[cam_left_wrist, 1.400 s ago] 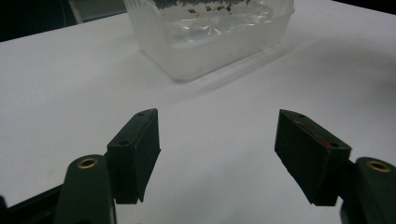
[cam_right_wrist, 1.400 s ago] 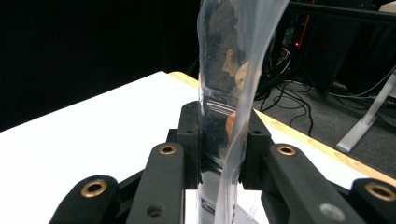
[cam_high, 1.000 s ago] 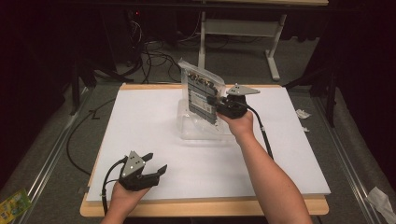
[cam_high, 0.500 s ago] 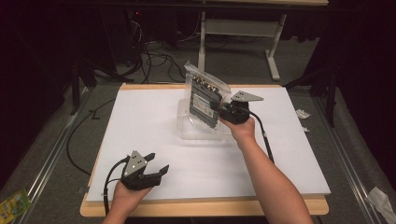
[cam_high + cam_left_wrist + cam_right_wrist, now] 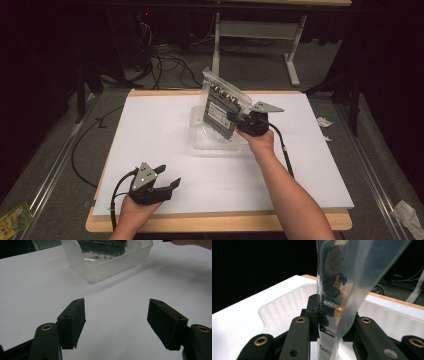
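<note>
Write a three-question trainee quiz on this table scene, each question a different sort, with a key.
1. True or false: the left gripper is shut on a thing.
2. What does the right gripper hold? A) a cable B) a clear bag with a dark item inside C) a cup
3. Fill in: the bag hangs above a clear plastic ____ on the white board.

Key:
1. False: its jaws stand open over bare board.
2. B.
3. Tray.

Left claw wide open above white table; clear tub ahead — dark contents inside
</note>
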